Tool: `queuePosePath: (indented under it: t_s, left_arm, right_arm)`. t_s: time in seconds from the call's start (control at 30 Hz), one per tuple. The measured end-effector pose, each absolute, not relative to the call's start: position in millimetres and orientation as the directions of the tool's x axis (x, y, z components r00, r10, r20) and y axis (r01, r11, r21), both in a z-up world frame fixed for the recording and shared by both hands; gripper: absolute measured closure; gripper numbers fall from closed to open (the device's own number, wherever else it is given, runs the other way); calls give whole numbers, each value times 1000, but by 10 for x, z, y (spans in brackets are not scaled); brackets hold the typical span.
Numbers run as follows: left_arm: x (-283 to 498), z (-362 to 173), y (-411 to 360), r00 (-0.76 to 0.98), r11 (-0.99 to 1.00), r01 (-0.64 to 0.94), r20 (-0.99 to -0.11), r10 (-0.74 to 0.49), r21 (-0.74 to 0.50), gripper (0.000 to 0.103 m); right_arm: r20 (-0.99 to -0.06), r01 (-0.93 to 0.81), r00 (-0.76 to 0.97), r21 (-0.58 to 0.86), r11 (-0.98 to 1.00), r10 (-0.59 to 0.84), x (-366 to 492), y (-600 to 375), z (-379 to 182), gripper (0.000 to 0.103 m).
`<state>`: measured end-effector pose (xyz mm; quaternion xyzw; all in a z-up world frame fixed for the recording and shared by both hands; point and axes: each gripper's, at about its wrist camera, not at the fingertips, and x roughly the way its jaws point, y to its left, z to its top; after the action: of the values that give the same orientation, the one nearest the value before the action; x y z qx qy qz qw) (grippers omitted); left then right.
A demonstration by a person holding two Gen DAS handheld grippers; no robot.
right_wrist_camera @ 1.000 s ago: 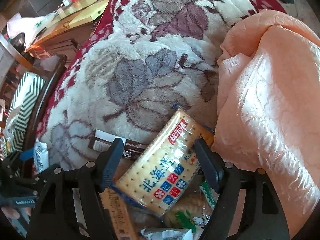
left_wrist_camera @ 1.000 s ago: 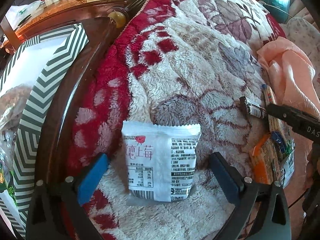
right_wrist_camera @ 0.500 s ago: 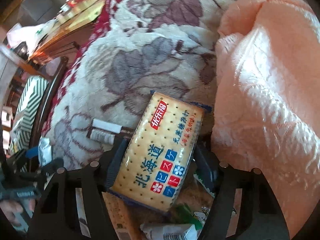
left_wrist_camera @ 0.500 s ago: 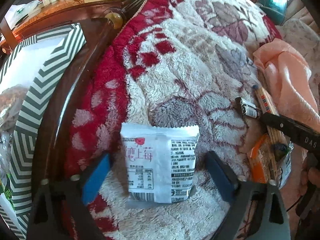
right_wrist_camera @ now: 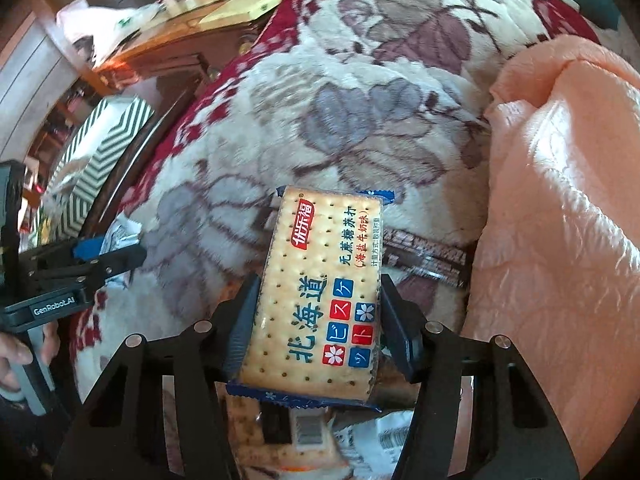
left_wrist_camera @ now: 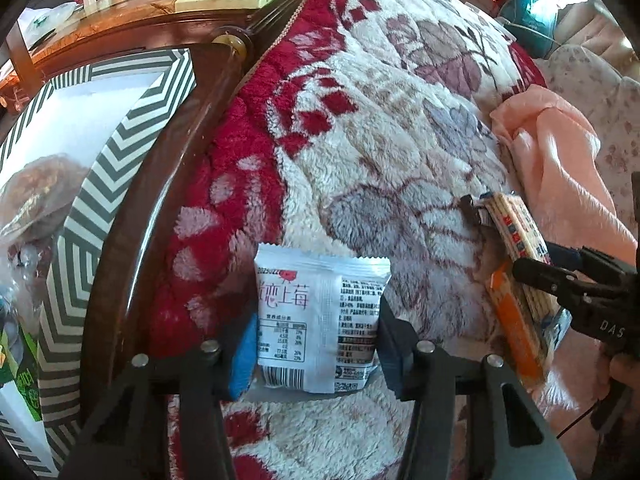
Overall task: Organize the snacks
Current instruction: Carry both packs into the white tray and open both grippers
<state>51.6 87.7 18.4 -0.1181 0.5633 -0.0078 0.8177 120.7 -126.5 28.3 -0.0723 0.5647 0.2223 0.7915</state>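
Both grippers went from spread wide to closing on a snack each. Left gripper (left_wrist_camera: 316, 344): jaws were closing, pads now touching both side edges of the white strawberry packet (left_wrist_camera: 320, 316), which a second earlier lay loose between them with clear gaps. Right gripper (right_wrist_camera: 318, 328): jaws were closing too, pinching the long sides of the cracker pack (right_wrist_camera: 320, 300); that pack had been skewed toward 1 o'clock and now sat nearly straight at 12. Judgement: both picks look about made, so the carry comes next, presumably to the striped box (left_wrist_camera: 116, 168).

Places: packet on the floral blanket (left_wrist_camera: 380, 140) at 6 o'clock in the left view; cracker pack at 6 in the right view, over the snack pile (right_wrist_camera: 304, 436).

Room: box at 9 o'clock of the left view, beyond the dark wooden rail (left_wrist_camera: 168, 200), an edge to lift over. Peach cloth (right_wrist_camera: 560, 220) crowded the right gripper at 3 o'clock. Blanket toward 12 was open. Grippers sat near each other; risk of a clash if both head boxward.
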Motion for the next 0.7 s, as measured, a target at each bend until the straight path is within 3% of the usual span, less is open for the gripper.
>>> queuePosePath:
  t_s: [0.27, 0.33, 0.7]
  left_arm:
    - [442, 241, 816, 374, 982, -103, -921, -107, -156, 49]
    - [406, 265, 837, 380, 983, -107, -919, -101, -152, 49]
    - [202, 597, 976, 455, 981, -114, -886, -89, -158, 49]
  right_arm:
    - [-920, -424, 260, 163, 891, 292, 1271, -1207, 225, 48]
    - [-899, -428, 258, 222, 876, 353, 1206, -1225, 282, 48]
    - [-849, -459, 320, 250, 853, 421, 803, -1052, 676, 48]
